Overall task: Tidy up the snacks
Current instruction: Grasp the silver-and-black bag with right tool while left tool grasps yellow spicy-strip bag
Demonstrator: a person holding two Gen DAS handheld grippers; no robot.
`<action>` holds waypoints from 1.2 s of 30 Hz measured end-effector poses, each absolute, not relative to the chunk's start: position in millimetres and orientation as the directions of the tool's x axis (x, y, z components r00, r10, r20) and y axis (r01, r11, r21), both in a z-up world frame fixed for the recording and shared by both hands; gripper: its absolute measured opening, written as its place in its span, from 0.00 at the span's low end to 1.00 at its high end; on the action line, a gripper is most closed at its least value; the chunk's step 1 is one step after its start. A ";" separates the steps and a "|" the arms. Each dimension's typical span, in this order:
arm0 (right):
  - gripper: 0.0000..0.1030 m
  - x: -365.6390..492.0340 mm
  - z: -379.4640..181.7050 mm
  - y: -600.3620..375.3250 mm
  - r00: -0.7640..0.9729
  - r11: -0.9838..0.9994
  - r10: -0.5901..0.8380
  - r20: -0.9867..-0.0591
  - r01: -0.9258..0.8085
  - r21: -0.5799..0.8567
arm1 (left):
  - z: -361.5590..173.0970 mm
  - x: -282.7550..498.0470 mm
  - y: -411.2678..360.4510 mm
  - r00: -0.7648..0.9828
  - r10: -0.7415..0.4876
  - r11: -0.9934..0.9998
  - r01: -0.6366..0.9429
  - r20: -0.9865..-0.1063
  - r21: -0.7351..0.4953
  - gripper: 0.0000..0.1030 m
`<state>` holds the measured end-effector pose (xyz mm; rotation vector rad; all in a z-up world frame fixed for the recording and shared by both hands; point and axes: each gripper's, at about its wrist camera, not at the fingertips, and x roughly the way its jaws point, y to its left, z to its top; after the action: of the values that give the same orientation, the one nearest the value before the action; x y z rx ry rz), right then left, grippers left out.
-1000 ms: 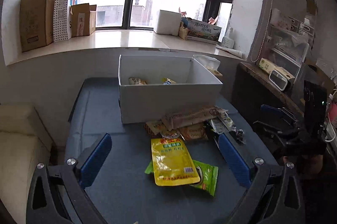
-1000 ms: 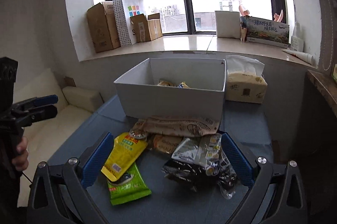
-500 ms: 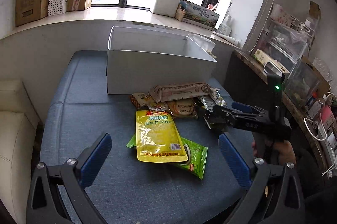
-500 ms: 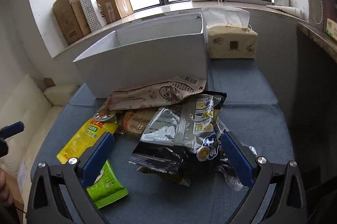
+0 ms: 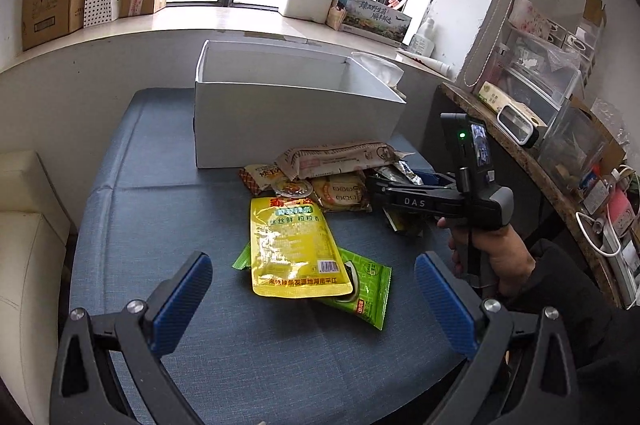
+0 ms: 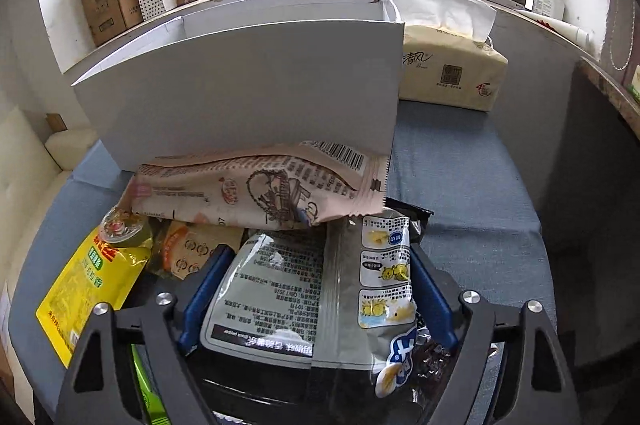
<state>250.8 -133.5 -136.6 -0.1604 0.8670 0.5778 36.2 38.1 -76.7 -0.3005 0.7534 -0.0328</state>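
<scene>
Closing around a grey snack bag (image 6: 316,289), the right gripper (image 6: 316,295) fills the lower middle of the right wrist view; the bag lies between its two blue fingers (image 6: 204,289), which sit close at either side, though whether the pads already press on it cannot be told. Above the bag a long beige packet (image 6: 256,189) lies across the pile, just in front of the white box (image 6: 240,85), which takes up the centre of the frame. A tissue pack (image 6: 448,65) stands to the right of the box on the blue worktop (image 6: 480,193).

In the left wrist view the left gripper (image 5: 314,301) hangs wide open and empty at the bottom of the frame, above a yellow pouch (image 5: 294,245) that lies flat and overlaps a green packet (image 5: 360,289). At centre right a hand (image 5: 488,253) holds the right gripper's handle, its nose reaching into the pile of snacks beside the box.
</scene>
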 end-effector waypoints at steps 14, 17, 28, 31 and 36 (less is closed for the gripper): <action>0.61 192.3 -89.3 -187.2 0.520 0.789 0.537 -0.664 -0.589 0.176 | -94.3 47.9 35.1 0.695 -0.129 0.961 -0.090 -0.708 -0.263 1.00; 0.61 173.4 -74.0 -205.3 0.548 0.789 0.560 -0.621 -0.581 0.200 | -101.9 57.4 30.8 0.682 -0.128 0.965 -0.083 -0.720 -0.249 1.00; 0.61 141.1 -68.3 -242.0 0.554 0.795 0.581 -0.595 -0.543 0.270 | -139.7 144.1 16.0 0.583 0.005 0.988 -0.127 -0.813 -0.085 1.00; 0.61 140.7 -72.2 -241.9 0.550 0.795 0.581 -0.600 -0.540 0.275 | -156.5 167.7 13.6 0.540 0.049 0.990 -0.139 -0.840 -0.032 1.00; 0.61 138.4 -72.6 -240.0 0.551 0.792 0.585 -0.595 -0.546 0.273 | -175.9 183.7 21.9 0.495 0.054 0.982 -0.183 -0.867 -0.044 0.83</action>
<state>138.4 -240.0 -72.6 0.0579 0.7253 0.6696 183.7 21.9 -175.9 -0.1359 1.0436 0.1439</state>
